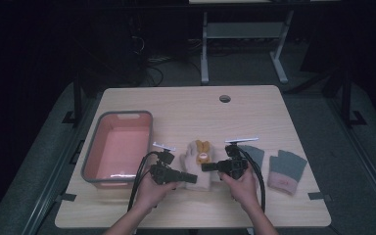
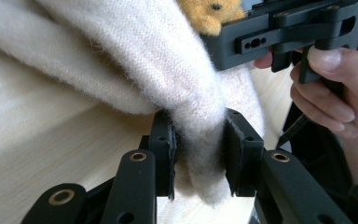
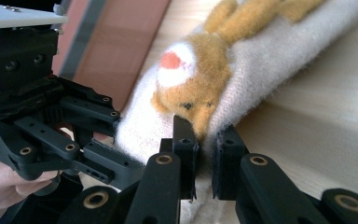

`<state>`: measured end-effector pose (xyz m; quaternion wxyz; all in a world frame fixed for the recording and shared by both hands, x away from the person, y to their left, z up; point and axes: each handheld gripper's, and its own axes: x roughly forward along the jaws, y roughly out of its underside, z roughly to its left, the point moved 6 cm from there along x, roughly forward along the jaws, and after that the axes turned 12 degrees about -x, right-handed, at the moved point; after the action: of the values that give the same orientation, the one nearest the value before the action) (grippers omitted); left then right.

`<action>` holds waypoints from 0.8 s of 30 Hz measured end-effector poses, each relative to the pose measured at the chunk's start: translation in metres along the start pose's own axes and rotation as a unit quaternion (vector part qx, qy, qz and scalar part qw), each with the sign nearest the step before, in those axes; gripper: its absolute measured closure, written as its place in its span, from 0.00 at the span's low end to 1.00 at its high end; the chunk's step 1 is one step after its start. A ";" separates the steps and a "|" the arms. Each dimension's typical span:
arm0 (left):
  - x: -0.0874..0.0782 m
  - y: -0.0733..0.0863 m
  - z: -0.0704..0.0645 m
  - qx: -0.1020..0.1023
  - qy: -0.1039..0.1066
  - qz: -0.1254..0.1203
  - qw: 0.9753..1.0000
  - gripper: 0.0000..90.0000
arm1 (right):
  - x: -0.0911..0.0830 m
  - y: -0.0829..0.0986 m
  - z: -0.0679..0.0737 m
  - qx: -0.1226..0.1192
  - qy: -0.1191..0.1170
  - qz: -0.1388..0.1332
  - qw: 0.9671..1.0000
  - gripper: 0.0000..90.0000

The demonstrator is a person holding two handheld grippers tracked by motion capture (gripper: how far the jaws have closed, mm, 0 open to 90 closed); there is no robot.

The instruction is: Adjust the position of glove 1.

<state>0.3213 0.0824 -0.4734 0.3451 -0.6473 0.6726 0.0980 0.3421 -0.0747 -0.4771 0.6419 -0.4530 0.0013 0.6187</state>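
The left tongs point(image 2: 198, 149) are clamped on a bunched fold of the cream mitten point(image 2: 135, 60), its fleece squeezed thin between the jaws. The right tongs point(image 3: 206, 156) are pinched together on the opposite edge of the same mitten, just below the orange animal patch point(image 3: 196, 88). The mitten lies on the table point(image 1: 186, 107), near its front edge, between the two hands. It looks light, limp and fuzzy — likely to sag and fold wherever it is unsupported, and hard to damage. An edge or cuff gives the surest hold; a thick fold resists slipping. The pink bin point(image 1: 117, 147) sits just left, and two grey-green gloves point(image 1: 286, 169) lie to the right
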 end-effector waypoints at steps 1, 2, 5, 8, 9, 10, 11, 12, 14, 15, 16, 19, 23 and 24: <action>-0.002 -0.002 -0.002 0.005 0.002 -0.001 1.000 0.75 | -0.003 -0.002 0.002 -0.001 -0.001 -0.002 1.000 0.91; -0.005 -0.003 -0.004 0.004 0.003 -0.001 1.000 0.75 | -0.005 -0.004 0.004 -0.004 -0.002 -0.004 1.000 0.91; -0.012 -0.007 -0.009 0.009 0.008 -0.005 1.000 0.75 | -0.010 -0.013 0.011 -0.011 -0.002 -0.011 1.000 0.91; -0.019 -0.011 -0.013 0.012 0.013 -0.007 1.000 0.75 | -0.013 -0.018 0.016 -0.014 -0.003 -0.014 1.000 0.91; -0.022 -0.014 -0.014 0.015 0.014 -0.008 1.000 0.75 | -0.013 -0.020 0.017 -0.015 -0.002 -0.014 1.000 0.91; -0.023 -0.015 -0.015 0.015 0.015 -0.010 1.000 0.75 | -0.015 -0.023 0.020 -0.016 -0.002 -0.016 1.000 0.91; -0.026 -0.017 -0.016 0.019 0.016 -0.010 1.000 0.75 | -0.015 -0.025 0.021 -0.018 -0.001 -0.017 1.000 0.91; -0.028 -0.019 -0.018 0.021 0.016 -0.013 1.000 0.75 | -0.016 -0.028 0.023 -0.021 -0.001 -0.018 1.000 0.91; -0.032 -0.022 -0.020 0.022 0.018 -0.015 0.999 0.75 | -0.018 -0.033 0.026 -0.026 -0.001 -0.020 0.999 0.91; -0.035 -0.024 -0.021 0.023 0.019 -0.014 0.999 0.75 | -0.019 -0.036 0.028 -0.025 -0.002 -0.022 0.999 0.91; -0.038 -0.026 -0.022 0.027 0.020 -0.014 0.999 0.75 | -0.020 -0.038 0.029 -0.028 -0.002 -0.023 0.999 0.91; -0.044 -0.030 -0.024 0.027 0.023 -0.016 0.999 0.75 | -0.021 -0.046 0.034 -0.032 -0.004 -0.026 0.999 0.92; -0.053 -0.037 -0.026 0.029 0.025 -0.022 0.999 0.75 | -0.022 -0.056 0.040 -0.036 -0.004 -0.028 0.999 0.92; -0.055 -0.039 -0.026 0.033 0.023 -0.021 0.999 0.75 | -0.022 -0.059 0.041 -0.038 -0.004 -0.028 0.999 0.92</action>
<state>0.3447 0.1061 -0.4095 0.3528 -0.6513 0.6697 0.0532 0.3607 -0.0580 -0.4067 0.6416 -0.4741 -0.0375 0.6018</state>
